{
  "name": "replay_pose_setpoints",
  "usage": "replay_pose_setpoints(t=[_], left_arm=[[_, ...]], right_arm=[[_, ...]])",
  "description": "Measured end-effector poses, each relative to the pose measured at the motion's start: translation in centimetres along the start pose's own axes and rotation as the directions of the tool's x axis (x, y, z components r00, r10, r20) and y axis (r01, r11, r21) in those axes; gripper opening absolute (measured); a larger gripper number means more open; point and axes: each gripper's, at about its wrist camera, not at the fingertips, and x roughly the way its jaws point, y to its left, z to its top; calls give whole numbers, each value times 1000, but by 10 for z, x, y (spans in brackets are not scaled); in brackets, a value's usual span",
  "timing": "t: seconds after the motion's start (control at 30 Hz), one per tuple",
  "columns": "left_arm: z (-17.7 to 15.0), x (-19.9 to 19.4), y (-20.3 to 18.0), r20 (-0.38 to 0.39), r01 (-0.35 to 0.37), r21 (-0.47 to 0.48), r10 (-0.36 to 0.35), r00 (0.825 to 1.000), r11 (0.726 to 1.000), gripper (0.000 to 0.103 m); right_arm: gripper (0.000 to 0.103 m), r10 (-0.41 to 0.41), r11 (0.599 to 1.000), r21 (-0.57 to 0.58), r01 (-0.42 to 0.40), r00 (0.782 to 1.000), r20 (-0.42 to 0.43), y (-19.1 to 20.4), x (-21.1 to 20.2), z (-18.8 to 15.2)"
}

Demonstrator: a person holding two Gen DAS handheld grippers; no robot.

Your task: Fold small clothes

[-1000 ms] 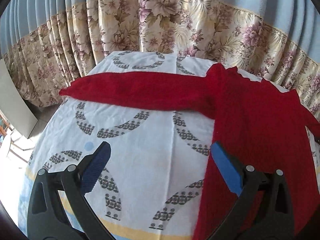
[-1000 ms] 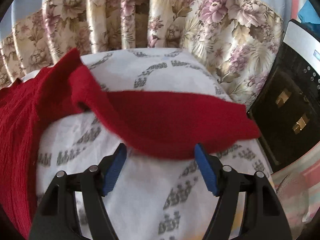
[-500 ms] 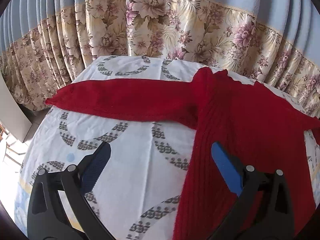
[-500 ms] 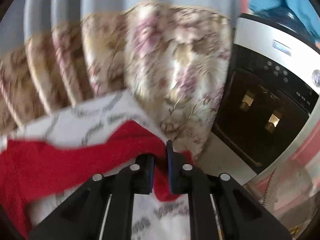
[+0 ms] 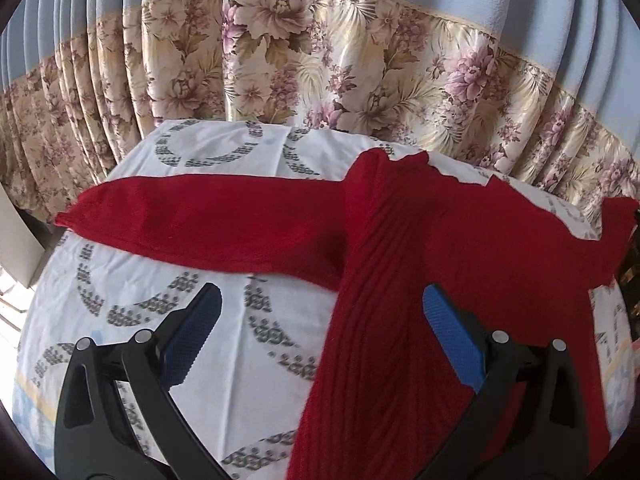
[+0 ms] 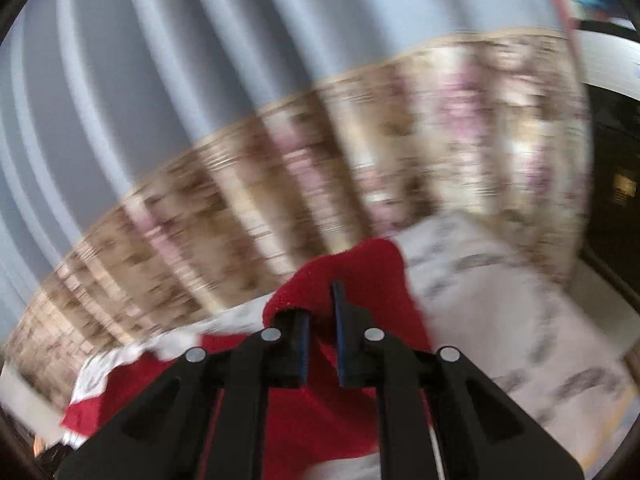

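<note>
Left wrist view: my left gripper (image 5: 320, 332) hovers with its jaws wide apart and nothing between them. Below it the red sweater (image 5: 420, 280) lies flat on the table's patterned cloth (image 5: 224, 352). The body runs from the near edge toward the far edge, and the left sleeve (image 5: 208, 224) stretches out flat toward the left edge. The floral curtain (image 5: 320, 80) hangs behind the far edge.

Right wrist view: this view is heavily blurred. My right gripper (image 6: 322, 320) has its jaws drawn narrow and is clamped on the cuff of the right sleeve (image 6: 360, 268), which is raised off the cloth near the right edge. The rest of the sweater trails down and left beneath the gripper.

Step in hand, as I judge it: folding the right sleeve across the body. To do it well, I keep the clamp firm and carry the cuff low and level toward the middle of the body. I lay it straight before releasing. I place the empty left gripper on the body near the shoulder seam, so the knit does not drag or bunch.
</note>
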Motion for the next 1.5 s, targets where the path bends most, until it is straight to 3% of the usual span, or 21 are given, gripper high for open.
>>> replay_pose_setpoints(t=[0.17,0.3,0.4,0.5,0.57,0.67,0.8,0.87,1.0,1.13,1.27,1.5], left_arm=[[7,5,-2,3,8,-16,-8,1000,1000,100],[8,10,-2,-4,4,-19,-4,1000,1000,100],[7,14,-1,-15,-2,-16,1,1000,1000,100],[5,17,-1,-23,-4,-19,4,1000,1000,100],[3,19,-3,-27,-6,-19,5,1000,1000,100],[2,20,-11,-31,-3,-4,3,1000,1000,100],[3,17,-34,-29,11,40,-10,1000,999,100],[6,14,-55,-19,25,83,-24,1000,996,100],[12,10,-114,4,62,195,-64,998,979,100],[13,18,-171,4,92,244,-96,995,965,100],[10,36,-224,-17,115,230,-114,993,966,100],[5,60,-306,-4,107,284,-111,994,953,100]], right_arm=[[11,99,983,-146,-115,989,-113,100,40,-48],[13,37,949,-293,-114,966,-255,153,75,-103],[13,-45,930,-359,-85,940,-338,163,95,-137],[32,-80,926,-374,-53,940,-332,156,90,-145],[62,-106,926,-376,-25,940,-324,148,81,-143],[92,-85,931,-361,-45,938,-335,136,62,-141],[95,-92,934,-355,-43,931,-353,113,29,-140],[95,-57,949,-311,-48,945,-323,88,4,-134],[95,-131,963,-260,75,969,-208,40,-19,-112],[96,-176,967,-219,133,966,-187,1,-13,-86],[96,-226,938,-294,185,968,-109,-15,-1,-54],[96,-230,924,-331,191,969,-85,-44,18,-14]])
